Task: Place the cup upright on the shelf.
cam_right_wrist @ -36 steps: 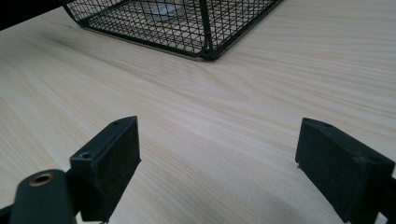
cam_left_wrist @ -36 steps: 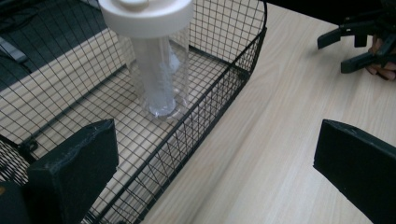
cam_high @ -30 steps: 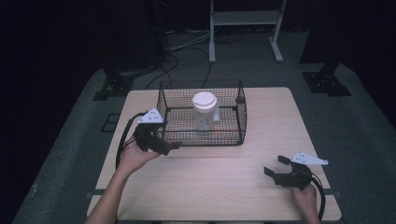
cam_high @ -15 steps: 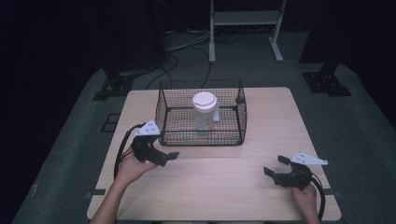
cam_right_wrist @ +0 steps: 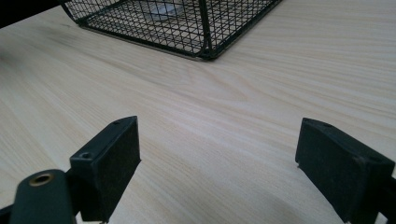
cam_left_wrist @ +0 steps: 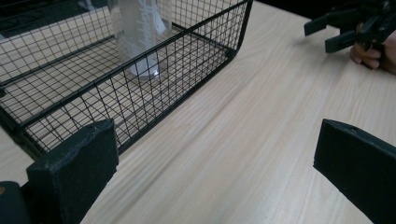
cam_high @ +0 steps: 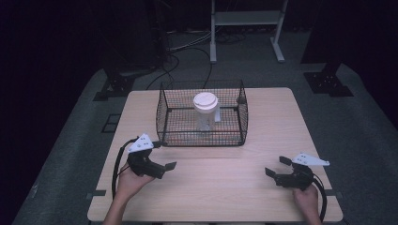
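Compared with the frame one second earlier, the left tool (cam_high: 165,167) has withdrawn from the near left corner of the black wire-mesh basket (cam_high: 202,138) toward the front edge of the light wooden table (cam_high: 277,117); compared with the frame half a second earlier, it sits slightly nearer that edge. The right tool (cam_high: 275,167) has stayed at the near right part of the table, and the basket and its contents are unmoved. Both tools are empty, with jaws spread wide apart and only bare table surface between them, as the left gripper view and the right gripper view confirm. The clear plastic cup with a white lid (cam_high: 205,108) stands upright inside the basket, near the middle of its floor. The basket lies ahead of the left tool, its near wall close to that tool but not touching it. In the left gripper view the basket (cam_left_wrist: 140,93) is ahead and left, with the cup (cam_left_wrist: 140,37) behind the mesh. In the right gripper view a basket corner (cam_right_wrist: 205,28) lies well ahead.
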Tool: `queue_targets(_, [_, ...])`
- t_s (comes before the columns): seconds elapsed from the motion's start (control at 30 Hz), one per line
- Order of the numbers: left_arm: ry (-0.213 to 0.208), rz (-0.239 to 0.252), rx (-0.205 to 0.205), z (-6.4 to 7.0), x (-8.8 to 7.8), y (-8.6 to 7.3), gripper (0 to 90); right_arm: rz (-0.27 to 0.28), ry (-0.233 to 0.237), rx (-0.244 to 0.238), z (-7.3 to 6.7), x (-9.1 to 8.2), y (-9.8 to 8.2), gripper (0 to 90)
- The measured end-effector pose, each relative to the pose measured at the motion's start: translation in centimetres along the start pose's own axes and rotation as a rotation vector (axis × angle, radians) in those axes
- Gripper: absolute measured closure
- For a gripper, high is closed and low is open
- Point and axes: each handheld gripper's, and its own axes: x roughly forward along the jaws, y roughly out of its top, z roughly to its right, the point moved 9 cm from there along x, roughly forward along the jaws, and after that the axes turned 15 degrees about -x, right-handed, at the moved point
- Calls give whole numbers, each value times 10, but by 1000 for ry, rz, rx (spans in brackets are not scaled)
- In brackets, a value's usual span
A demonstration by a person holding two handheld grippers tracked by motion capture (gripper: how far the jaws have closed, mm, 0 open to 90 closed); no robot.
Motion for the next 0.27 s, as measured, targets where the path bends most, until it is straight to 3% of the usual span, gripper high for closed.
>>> queue_targets(0.1, [-2, 43, -12, 2, -7, -10, 0, 2, 1, -1, 0, 0, 0, 129])
queue_targets(0.27, [55, 116, 7, -1, -15, -28, 0, 4, 3, -3, 0, 0, 0, 129])
